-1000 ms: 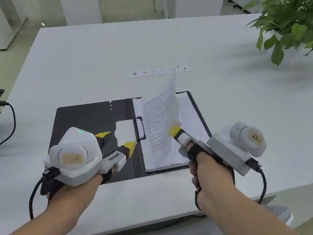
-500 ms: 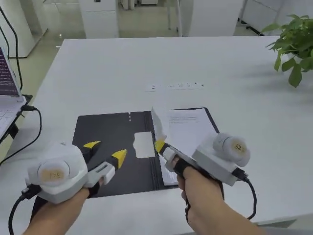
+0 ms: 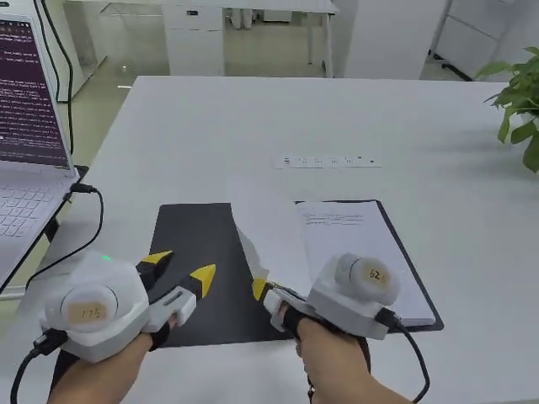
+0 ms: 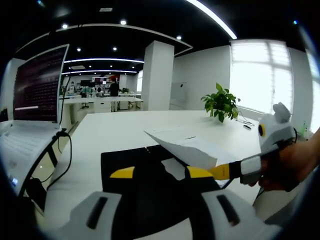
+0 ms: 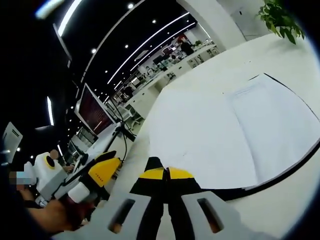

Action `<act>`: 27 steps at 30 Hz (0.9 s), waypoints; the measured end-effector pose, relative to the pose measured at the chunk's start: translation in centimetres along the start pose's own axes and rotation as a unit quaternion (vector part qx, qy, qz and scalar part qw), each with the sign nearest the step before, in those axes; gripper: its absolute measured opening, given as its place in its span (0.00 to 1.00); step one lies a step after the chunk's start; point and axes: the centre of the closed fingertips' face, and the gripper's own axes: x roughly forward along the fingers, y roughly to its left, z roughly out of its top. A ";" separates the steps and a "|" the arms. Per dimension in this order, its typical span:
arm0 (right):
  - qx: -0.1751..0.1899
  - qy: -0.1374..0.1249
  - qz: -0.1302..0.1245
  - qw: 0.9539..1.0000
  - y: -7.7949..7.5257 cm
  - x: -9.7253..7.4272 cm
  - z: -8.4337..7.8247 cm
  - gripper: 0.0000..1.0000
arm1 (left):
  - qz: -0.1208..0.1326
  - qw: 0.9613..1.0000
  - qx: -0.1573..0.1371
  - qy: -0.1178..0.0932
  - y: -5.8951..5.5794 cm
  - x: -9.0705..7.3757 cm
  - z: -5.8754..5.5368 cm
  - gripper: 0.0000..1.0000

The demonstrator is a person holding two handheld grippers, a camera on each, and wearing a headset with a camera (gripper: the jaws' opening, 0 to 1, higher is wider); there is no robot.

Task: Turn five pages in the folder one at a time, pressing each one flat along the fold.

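A black folder (image 3: pixel 195 244) lies open on the white table, with a stack of printed pages (image 3: pixel 358 244) on its right half. My right gripper (image 3: pixel 258 289) is shut on the lower edge of one white page (image 3: pixel 265 240), which slopes over the spine toward the left cover. In the right gripper view the page (image 5: pixel 200 132) spreads wide above the closed yellow tips (image 5: pixel 165 173). My left gripper (image 3: pixel 180 265) hovers open over the left cover, nothing between its fingers. The left gripper view has the held page (image 4: pixel 185 147) just ahead of its open gripper (image 4: pixel 161 173).
An open laptop (image 3: pixel 25 143) stands at the table's left edge, its cable (image 3: pixel 84 227) trailing toward the folder. A white power strip (image 3: pixel 328 161) lies beyond the folder. A potted plant (image 3: pixel 522 109) is at the far right. The table's front edge runs just below the folder.
The page stood upright over the spine; now it leans low over the left cover, carried left by the right gripper. The left gripper stays open. The head camera has shifted left.
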 end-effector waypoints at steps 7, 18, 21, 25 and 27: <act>-0.010 0.027 -0.012 1.000 -0.6 1.2 -2.1 0.00 | 0.001 1.000 0.000 0.013 0.7 -0.8 -1.4 0.37; -0.050 0.073 -0.033 0.996 -1.9 3.3 -4.9 0.00 | 0.011 0.999 -0.014 0.030 1.6 -1.9 -2.9 0.33; -0.054 0.078 -0.036 0.995 -2.1 3.7 -5.3 0.00 | 0.012 0.999 -0.019 0.037 1.6 -2.0 -3.4 0.33; -0.066 0.091 -0.042 0.993 -2.6 4.0 -5.9 0.00 | 0.005 0.998 -0.021 0.051 1.1 -1.8 -4.2 0.33; -0.072 0.093 -0.043 0.992 -2.7 4.1 -6.1 0.00 | -0.001 0.998 -0.022 0.061 0.7 -1.6 -4.7 0.33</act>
